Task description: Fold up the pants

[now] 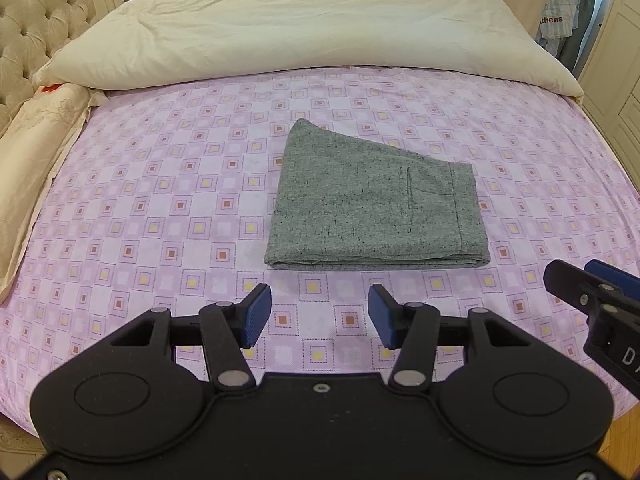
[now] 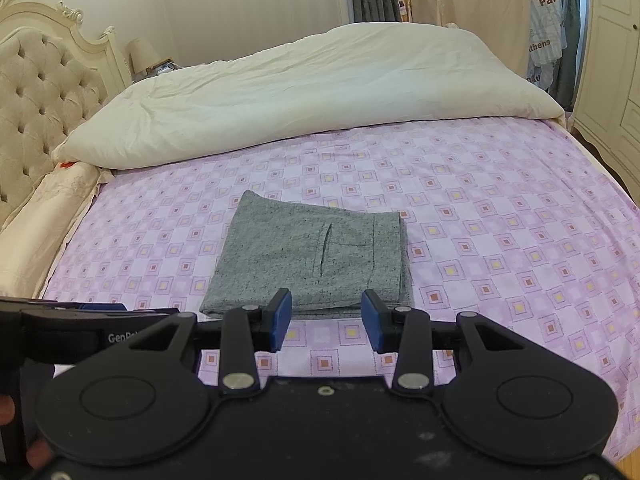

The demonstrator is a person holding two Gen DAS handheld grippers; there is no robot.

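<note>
Grey speckled pants (image 1: 372, 208) lie folded into a compact stack on the pink checked bed sheet (image 1: 160, 208), pocket seam facing up. My left gripper (image 1: 319, 316) hovers over the sheet just short of the stack's near edge, open, with nothing between its blue pads. The right gripper shows at that view's right edge (image 1: 592, 292). In the right wrist view the same pants (image 2: 308, 256) sit just beyond my right gripper (image 2: 326, 322), which is open and empty above the near fold. The left gripper's body (image 2: 80, 328) enters from the left there.
A bulky cream duvet (image 1: 312, 28) is piled across the far half of the bed. A tufted headboard (image 2: 44, 92) and pillow (image 2: 44, 220) stand at the left. Hanging clothes and a wardrobe (image 2: 616, 60) are at the right, with wood floor below the bed edge.
</note>
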